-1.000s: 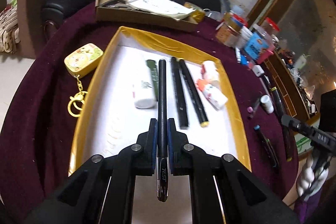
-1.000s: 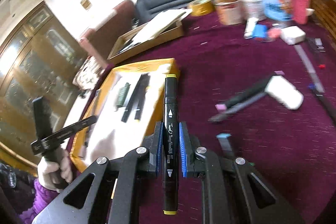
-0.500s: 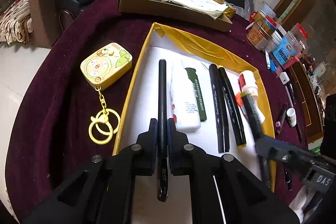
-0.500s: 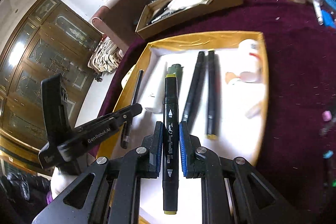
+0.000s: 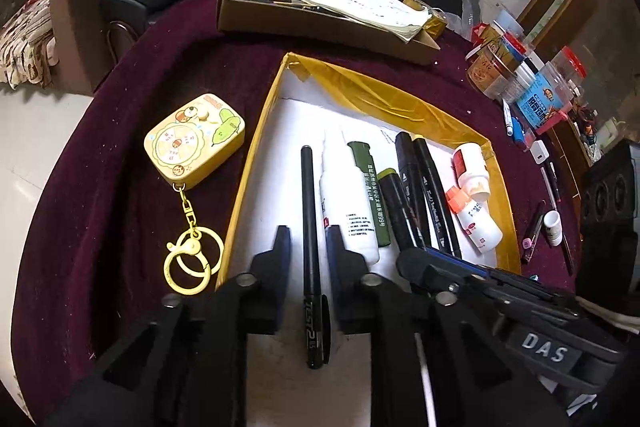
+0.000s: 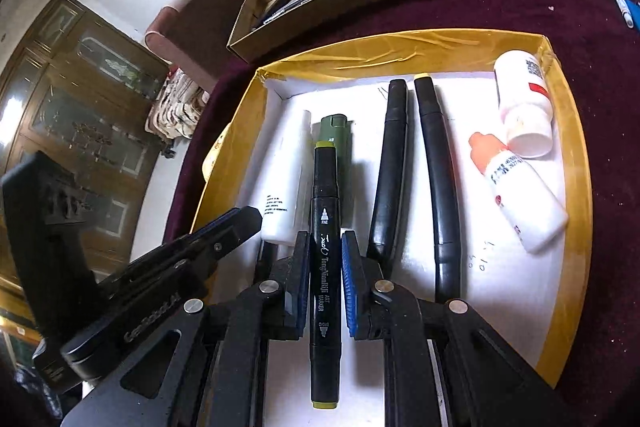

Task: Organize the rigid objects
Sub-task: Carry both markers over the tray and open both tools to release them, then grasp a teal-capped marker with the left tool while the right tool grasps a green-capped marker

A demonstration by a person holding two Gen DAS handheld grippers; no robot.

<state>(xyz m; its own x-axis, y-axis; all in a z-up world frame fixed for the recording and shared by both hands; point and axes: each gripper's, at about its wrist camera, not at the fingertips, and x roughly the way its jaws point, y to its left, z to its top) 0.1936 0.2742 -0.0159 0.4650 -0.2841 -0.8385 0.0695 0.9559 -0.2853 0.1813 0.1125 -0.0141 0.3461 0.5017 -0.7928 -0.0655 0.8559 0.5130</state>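
Here, two hand-held grippers low over a yellow-rimmed tray (image 5: 256, 163) with a white floor, set on a maroon tabletop (image 5: 120, 195). Left gripper (image 5: 307, 239): jaws opening, a slim black pen (image 5: 308, 227) between them, both pads standing visibly clear of its barrel, so released or nearly so. Pen lying at the tray's left end of the row, long axis straight along the gripper's fingers, far tip pointing at the tray's far wall, printed end toward the camera. Just right of it, parallel, a white tube (image 5: 348, 203) and a green marker (image 5: 372, 195). Right gripper (image 6: 325, 279): clamped tight on a black art marker (image 6: 325, 267) with olive-yellow end caps, held lengthwise along the fingers, far cap pointing away over the green marker. Marker low above the slot between white tube and two black markers (image 6: 412, 163), already parallel to the row. Likely next: lowering straight down and letting go, no turning needed. Two small white bottles (image 6: 524, 155) at the tray's right end.
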